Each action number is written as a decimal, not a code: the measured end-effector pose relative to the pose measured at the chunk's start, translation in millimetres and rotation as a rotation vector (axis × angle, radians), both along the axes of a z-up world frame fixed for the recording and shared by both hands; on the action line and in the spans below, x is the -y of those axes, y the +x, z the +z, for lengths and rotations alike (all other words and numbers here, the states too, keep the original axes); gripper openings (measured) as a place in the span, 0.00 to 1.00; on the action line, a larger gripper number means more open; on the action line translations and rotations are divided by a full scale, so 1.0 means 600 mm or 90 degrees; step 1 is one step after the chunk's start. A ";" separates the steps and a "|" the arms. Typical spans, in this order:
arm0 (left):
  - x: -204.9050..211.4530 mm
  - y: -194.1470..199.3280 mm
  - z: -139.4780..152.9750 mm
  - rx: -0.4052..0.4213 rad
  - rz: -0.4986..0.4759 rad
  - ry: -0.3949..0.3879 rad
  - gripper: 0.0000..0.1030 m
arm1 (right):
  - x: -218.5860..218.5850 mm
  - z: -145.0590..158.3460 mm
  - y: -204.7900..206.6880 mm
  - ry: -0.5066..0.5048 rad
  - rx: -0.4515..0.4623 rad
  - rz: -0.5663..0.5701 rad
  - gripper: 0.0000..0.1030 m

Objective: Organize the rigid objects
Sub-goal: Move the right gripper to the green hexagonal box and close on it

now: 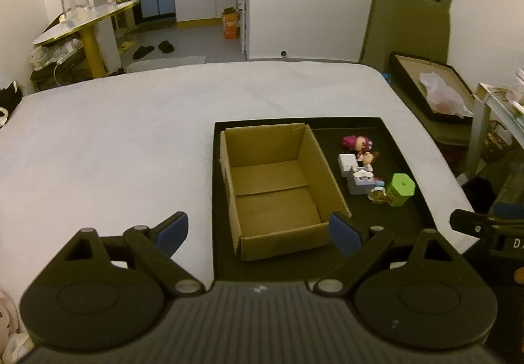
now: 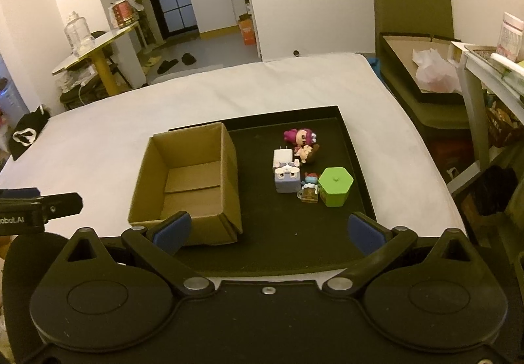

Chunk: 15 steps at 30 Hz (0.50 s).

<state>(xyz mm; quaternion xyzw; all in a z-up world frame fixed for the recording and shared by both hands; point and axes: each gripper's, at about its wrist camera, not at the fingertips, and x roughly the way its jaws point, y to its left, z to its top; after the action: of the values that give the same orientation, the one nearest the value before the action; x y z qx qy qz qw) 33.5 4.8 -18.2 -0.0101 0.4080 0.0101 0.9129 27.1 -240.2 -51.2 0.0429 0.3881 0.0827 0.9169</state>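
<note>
An open, empty cardboard box (image 1: 275,187) (image 2: 190,180) stands on the left half of a black tray (image 1: 402,226) (image 2: 294,243) on a white bed. On the tray's right half lie small toys: a pink-haired doll (image 2: 299,136), a brown-haired doll (image 2: 308,153), a white plug (image 2: 281,156), a grey cube figure (image 2: 287,179), a tiny mug (image 2: 308,193) and a green hexagonal box (image 1: 400,189) (image 2: 335,186). My left gripper (image 1: 258,233) is open and empty near the box's near wall. My right gripper (image 2: 270,229) is open and empty above the tray's near part.
The white bed (image 1: 114,148) stretches left and beyond the tray. A round yellow-legged table (image 1: 85,23) stands at the far left. A cardboard tray with a plastic bag (image 1: 439,92) and a white shelf (image 2: 481,69) are on the right.
</note>
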 end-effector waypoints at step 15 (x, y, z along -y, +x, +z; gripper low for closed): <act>-0.011 0.066 -0.040 -0.030 0.036 0.015 0.89 | 0.029 -0.050 0.063 0.018 -0.031 -0.044 1.00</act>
<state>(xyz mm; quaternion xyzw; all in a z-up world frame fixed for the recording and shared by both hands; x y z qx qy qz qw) 72.9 11.6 -42.1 -0.0109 0.4288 0.0408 0.9024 65.2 -257.7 -81.1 0.0714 0.4075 0.0551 0.9087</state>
